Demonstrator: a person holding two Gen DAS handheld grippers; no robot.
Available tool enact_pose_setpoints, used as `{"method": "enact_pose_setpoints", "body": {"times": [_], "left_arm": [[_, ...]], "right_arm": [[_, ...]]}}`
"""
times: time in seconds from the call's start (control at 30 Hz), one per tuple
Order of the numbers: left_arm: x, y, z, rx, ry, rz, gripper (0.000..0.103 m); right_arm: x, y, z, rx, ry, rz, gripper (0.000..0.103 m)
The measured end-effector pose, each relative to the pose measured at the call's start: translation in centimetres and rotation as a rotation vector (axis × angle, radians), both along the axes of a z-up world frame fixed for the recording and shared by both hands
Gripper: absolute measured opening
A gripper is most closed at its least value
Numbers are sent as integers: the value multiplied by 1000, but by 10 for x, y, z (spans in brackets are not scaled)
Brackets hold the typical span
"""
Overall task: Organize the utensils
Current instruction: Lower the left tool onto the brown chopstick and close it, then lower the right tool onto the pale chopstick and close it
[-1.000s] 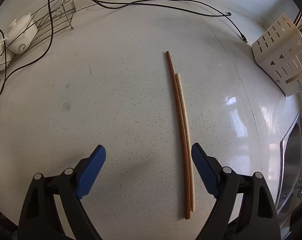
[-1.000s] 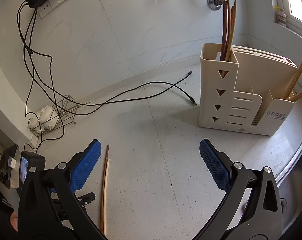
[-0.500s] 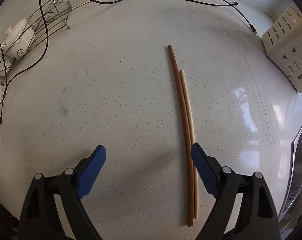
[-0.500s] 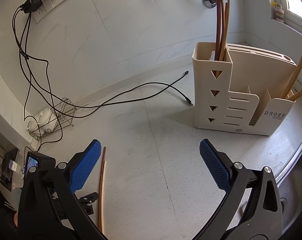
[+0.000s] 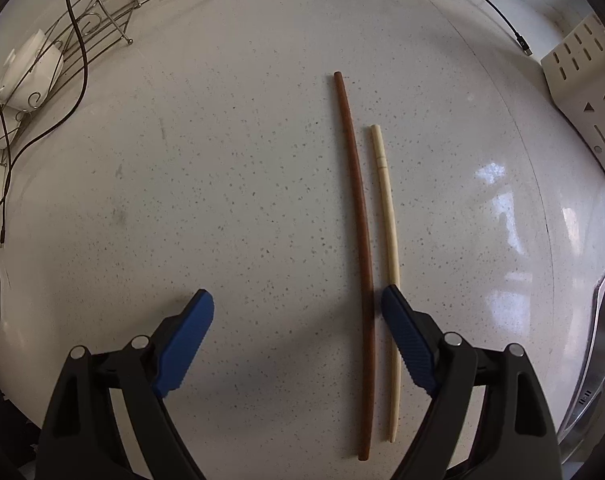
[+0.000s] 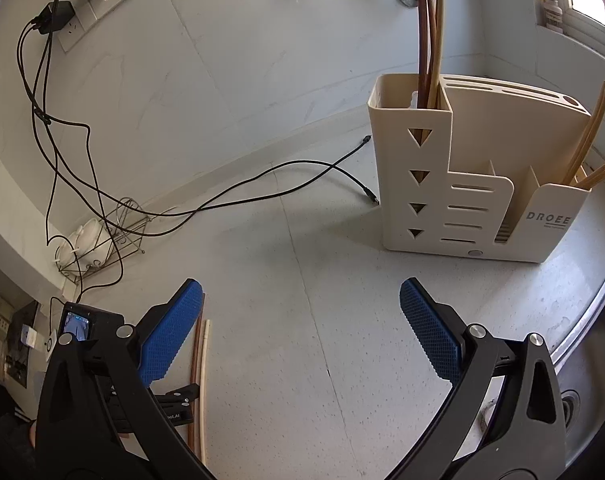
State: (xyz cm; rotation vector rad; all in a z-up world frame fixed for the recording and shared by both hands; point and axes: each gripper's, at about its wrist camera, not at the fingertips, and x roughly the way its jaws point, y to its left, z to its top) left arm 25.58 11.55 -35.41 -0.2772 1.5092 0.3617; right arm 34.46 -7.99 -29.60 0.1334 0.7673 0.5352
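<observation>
Speckled white stone is forming the worktop (image 5: 222, 184), and two chopsticks are lying on it side by side, a longer dark brown chopstick (image 5: 358, 208) and, just beside it, a shorter pale chopstick (image 5: 388, 208), almost parallel with a thin gap between them. Taking the brown chopstick as the landmark: the left tool (image 5: 298, 340) is hovering over its near end with blue pads spread wide and holding nothing, one pad well to the left of the stick and the other lying over the pale stick, so only the brown one is sitting inside the opening, probably to lift it alone. Beyond its far end, off to the right, a cream utensil holder (image 6: 454, 184) is standing upright with brown and pale chopsticks already leaning in separate compartments, which suggests sorting by colour. The right tool (image 6: 302, 320) is also spread and empty, pointing toward the holder with the loose sticks at its left edge, seemingly waiting. Black cables (image 6: 262, 184) are trailing across the worktop beyond the sticks.
</observation>
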Motion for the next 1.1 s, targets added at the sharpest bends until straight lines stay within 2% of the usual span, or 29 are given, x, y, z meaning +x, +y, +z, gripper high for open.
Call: {"method": "enact_pose_setpoints", "body": {"times": [0.07, 0.17, 0.23, 0.4, 0.6, 0.73, 0.97, 1.1], "left_arm": [[2, 1, 0, -35, -2, 14, 77], [8, 8, 1, -44, -1, 19, 57], [9, 9, 2, -48, 14, 14, 29], [10, 10, 3, -34, 29, 10, 6], [-6, 14, 1, -59, 24, 16, 6], [-15, 25, 0, -96, 10, 43, 6], [-40, 43, 1, -91, -9, 76, 6], [-54, 56, -1, -97, -20, 111, 6]], "right_arm": [[0, -1, -1, 0, 5, 0, 95], [1, -2, -3, 2, 16, 8, 95], [2, -1, -4, 4, 31, 16, 95], [4, 2, -5, 12, 51, 22, 95], [3, 15, -2, -6, 57, 58, 95], [1, 35, -1, -61, 63, 110, 95], [-9, 75, -19, -169, 78, 227, 94], [-7, 95, -36, -188, 194, 287, 77]]}}
